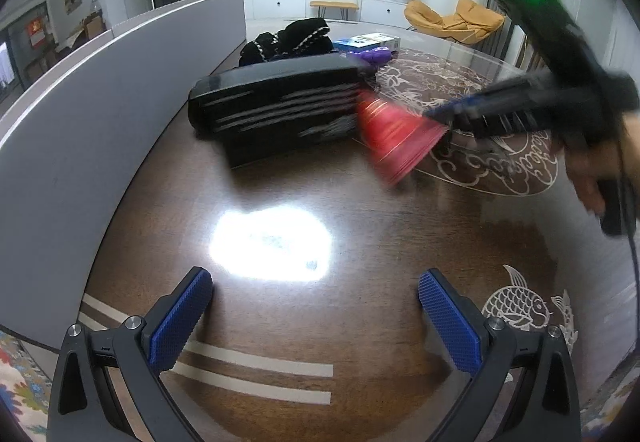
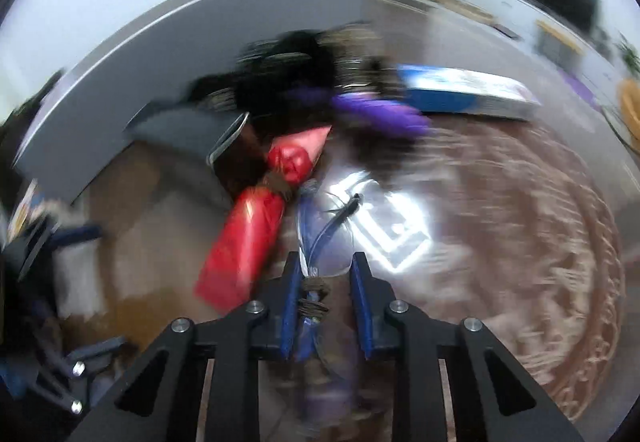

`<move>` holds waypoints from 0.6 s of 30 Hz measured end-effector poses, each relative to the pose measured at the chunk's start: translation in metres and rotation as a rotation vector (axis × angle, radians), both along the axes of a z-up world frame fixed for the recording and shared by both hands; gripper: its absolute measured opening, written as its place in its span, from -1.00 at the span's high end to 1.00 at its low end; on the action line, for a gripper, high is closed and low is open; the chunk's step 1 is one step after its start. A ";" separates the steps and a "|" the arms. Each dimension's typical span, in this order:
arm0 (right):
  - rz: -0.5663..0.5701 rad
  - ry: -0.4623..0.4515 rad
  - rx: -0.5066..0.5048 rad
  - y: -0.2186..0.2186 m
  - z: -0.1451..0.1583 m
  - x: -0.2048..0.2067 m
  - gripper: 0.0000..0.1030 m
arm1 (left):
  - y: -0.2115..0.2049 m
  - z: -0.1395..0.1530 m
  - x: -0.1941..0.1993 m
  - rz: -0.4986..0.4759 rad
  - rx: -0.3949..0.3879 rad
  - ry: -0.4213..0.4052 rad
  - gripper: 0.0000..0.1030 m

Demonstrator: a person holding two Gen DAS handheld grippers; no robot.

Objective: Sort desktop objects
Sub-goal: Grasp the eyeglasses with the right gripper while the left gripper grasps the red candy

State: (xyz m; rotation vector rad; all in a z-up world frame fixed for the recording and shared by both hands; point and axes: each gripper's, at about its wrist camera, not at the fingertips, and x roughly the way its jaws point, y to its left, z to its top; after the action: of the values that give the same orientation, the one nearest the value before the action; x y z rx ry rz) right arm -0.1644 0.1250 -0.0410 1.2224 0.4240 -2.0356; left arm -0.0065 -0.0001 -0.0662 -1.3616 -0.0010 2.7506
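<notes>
A red foil-wrapped bundle (image 2: 248, 238) tied with twine lies slanted just left of my right gripper (image 2: 326, 262). Between that gripper's blue pads sits a blue and clear wrapped bundle (image 2: 310, 226), also bound with twine, and the gripper is shut on it. In the left wrist view the right gripper (image 1: 444, 122) reaches in from the right with the blurred red bundle (image 1: 396, 138) at its tip, beside a black box (image 1: 276, 110). My left gripper (image 1: 316, 294) stands open above the bare brown tabletop (image 1: 280, 202), with nothing between its fingers.
Behind the black box lie a black garment (image 1: 292, 40), a purple object (image 1: 376, 56) and a blue and white carton (image 1: 368, 40). A grey partition (image 1: 120, 82) curves along the table's left side. A person's hand (image 1: 600, 170) holds the right gripper.
</notes>
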 end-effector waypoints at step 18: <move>-0.125 0.013 0.030 0.074 0.005 0.060 0.09 | 0.021 0.006 -0.055 -0.097 0.008 -0.053 -0.97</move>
State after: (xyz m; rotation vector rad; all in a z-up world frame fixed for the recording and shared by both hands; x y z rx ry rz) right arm -0.1047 0.1991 -0.0355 1.2822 0.3941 -2.1512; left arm -0.0618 0.0210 -0.0603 -1.3931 0.0498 2.6329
